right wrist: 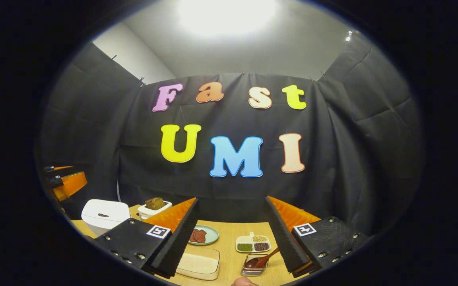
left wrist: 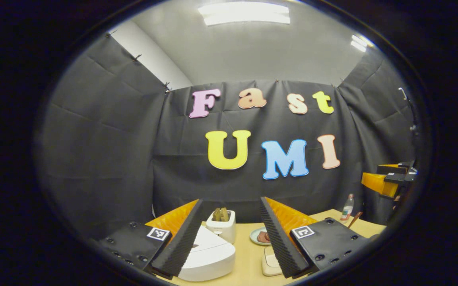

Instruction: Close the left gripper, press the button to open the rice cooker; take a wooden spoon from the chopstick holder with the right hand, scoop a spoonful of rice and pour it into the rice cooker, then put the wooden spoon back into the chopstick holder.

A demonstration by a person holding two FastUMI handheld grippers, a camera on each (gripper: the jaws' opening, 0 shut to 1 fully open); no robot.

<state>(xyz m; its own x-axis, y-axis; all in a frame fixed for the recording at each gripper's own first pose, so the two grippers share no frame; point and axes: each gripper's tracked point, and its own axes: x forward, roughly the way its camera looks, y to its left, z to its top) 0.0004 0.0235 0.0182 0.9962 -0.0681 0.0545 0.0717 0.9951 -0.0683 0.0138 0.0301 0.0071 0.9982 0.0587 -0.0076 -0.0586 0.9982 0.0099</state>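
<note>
- The rice cooker [left wrist: 207, 256], white with its lid down, sits on the wooden table [left wrist: 249, 254] directly below and between the spread fingers of the left gripper [left wrist: 229, 238], nothing held.
- In the right gripper view the rice cooker [right wrist: 103, 214] stands far left, well apart from the right gripper [right wrist: 229, 238], whose fingers are also apart and empty.
- A wooden spoon [right wrist: 261, 260] lies in a small metal holder [right wrist: 253, 267] just beside that gripper's right finger.
- Near it: a clear container of rice [right wrist: 198, 263], a three-part dish of grains [right wrist: 253, 243], a plate [right wrist: 202, 235].
- A toaster with bread [left wrist: 222, 224] stands behind the cooker.
</note>
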